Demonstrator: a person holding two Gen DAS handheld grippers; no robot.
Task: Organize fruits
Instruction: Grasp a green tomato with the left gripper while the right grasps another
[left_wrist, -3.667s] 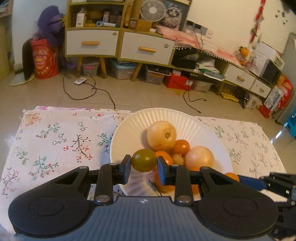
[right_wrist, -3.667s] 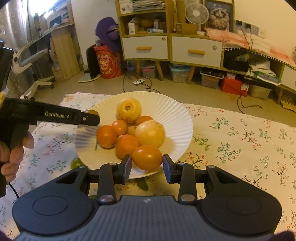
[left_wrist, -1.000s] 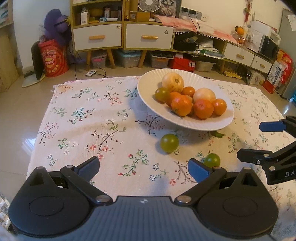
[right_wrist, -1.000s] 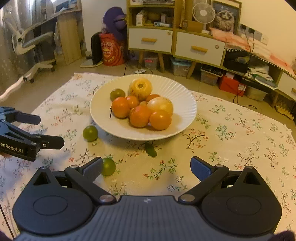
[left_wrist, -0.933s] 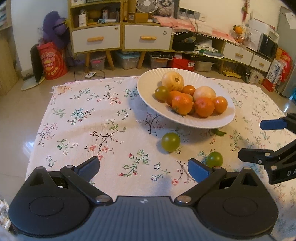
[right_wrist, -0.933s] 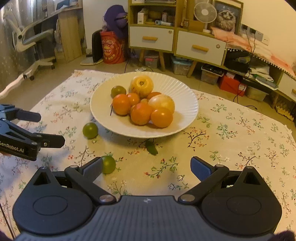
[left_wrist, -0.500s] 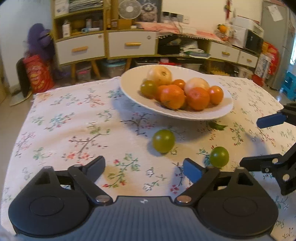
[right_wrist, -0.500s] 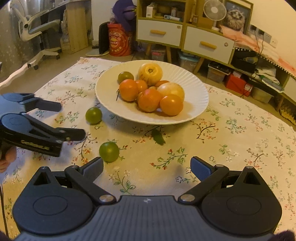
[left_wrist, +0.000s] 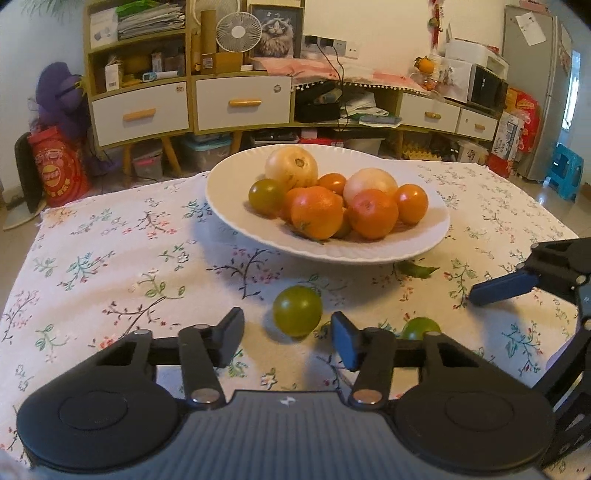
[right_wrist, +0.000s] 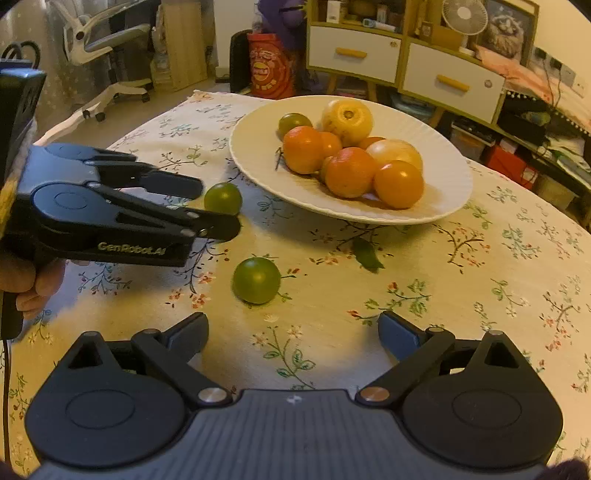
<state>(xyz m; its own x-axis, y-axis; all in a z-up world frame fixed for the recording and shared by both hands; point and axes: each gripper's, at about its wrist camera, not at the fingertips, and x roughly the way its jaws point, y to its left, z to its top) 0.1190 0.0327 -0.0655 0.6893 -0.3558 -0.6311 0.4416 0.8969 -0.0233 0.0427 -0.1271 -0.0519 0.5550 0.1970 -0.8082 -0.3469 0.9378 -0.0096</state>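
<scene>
A white plate (left_wrist: 332, 254) holds several orange and yellow fruits and one green tomato (left_wrist: 266, 196). Two green tomatoes lie on the floral cloth in front of it. My left gripper (left_wrist: 288, 332) is low over the cloth. Its jaws are closing with the left green tomato (left_wrist: 297, 311) between the fingertips, and gaps still show on both sides. The other green tomato (right_wrist: 256, 280) lies just ahead of my right gripper (right_wrist: 293, 332), which is wide open and holds nothing. In the right wrist view my left gripper (right_wrist: 218, 206) brackets its tomato (right_wrist: 223, 198).
A floral tablecloth (left_wrist: 110, 258) covers the table. A small green leaf (right_wrist: 365, 254) lies by the plate's near rim. A finger (left_wrist: 502, 287) of my right gripper reaches in from the right. Cabinets (left_wrist: 240, 103) and a white office chair (right_wrist: 107, 55) stand behind.
Both grippers have sunk toward the cloth and come closer to the two loose green tomatoes. The left jaws have narrowed from wide open around the left tomato. The right jaws stay wide.
</scene>
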